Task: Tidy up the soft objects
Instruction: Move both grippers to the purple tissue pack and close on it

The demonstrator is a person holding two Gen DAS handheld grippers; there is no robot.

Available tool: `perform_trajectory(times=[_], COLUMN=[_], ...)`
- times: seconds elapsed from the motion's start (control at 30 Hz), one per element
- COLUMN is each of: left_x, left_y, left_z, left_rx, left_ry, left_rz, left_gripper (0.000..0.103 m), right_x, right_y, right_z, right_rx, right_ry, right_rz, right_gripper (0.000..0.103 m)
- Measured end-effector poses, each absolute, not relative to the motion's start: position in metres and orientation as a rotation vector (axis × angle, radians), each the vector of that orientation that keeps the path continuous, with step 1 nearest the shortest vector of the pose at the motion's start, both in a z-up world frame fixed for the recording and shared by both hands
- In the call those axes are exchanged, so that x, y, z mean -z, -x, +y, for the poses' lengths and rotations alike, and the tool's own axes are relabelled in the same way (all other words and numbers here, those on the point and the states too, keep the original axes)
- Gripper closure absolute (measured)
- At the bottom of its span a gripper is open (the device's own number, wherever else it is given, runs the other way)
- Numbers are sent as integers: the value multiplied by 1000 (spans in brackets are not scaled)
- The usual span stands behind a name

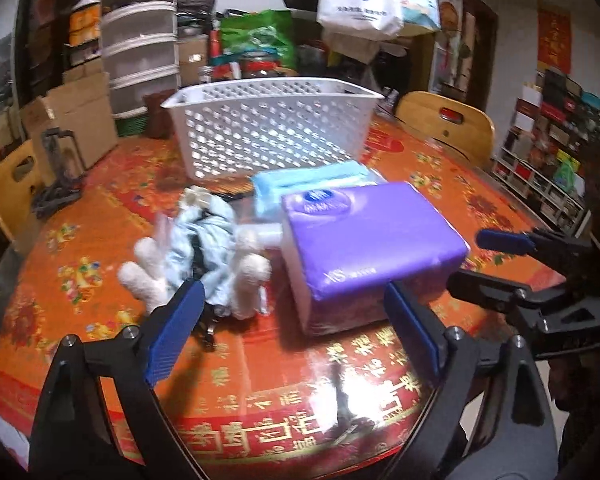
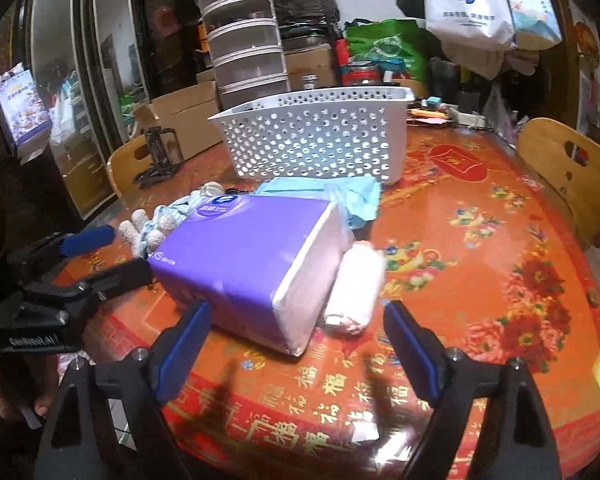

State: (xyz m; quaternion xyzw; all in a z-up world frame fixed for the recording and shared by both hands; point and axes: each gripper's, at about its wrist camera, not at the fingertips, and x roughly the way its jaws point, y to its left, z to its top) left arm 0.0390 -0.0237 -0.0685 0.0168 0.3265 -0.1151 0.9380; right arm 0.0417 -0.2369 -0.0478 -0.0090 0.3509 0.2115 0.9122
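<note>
A purple tissue pack (image 1: 370,236) (image 2: 252,256) lies on the red table. A plush toy with white limbs and pale blue clothing (image 1: 204,256) (image 2: 156,226) lies to its left. A light blue pack (image 1: 308,186) (image 2: 332,194) lies behind it, and a pink rolled cloth (image 2: 356,294) to its right. A white perforated basket (image 1: 272,128) (image 2: 316,136) stands behind them. My left gripper (image 1: 292,336) is open and empty, just in front of the toy and the pack. My right gripper (image 2: 296,348) is open and empty, in front of the pack; it also shows in the left wrist view (image 1: 488,256).
Wooden chairs (image 1: 448,126) (image 2: 568,176) stand around the round table (image 1: 260,380). Cardboard boxes (image 1: 72,124), stacked plastic drawers (image 2: 244,40) and bags (image 2: 384,46) crowd the far side. A black stand (image 1: 56,172) sits at the table's left edge.
</note>
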Motion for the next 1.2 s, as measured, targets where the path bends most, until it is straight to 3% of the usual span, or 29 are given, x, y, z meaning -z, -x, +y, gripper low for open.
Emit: perform_trajectory(times=[0.1, 0.47, 0.67, 1.2], left_x=[76, 93, 94, 91], left_y=[-40, -49, -49, -43], left_z=[-28, -33, -38, -40], left_rx=[258, 310, 373, 368], left_ry=[-43, -44, -35, -3], left_rz=[670, 702, 699, 692], left_gripper=[26, 42, 58, 67], right_x=[50, 57, 61, 64], right_y=[-42, -50, -54, -53], right_z=[-234, -226, -223, -222], right_rx=[-461, -497, -534, -537], right_ry=[25, 47, 44, 69], right_rz=[728, 753, 764, 735], right_gripper=[22, 38, 50, 55])
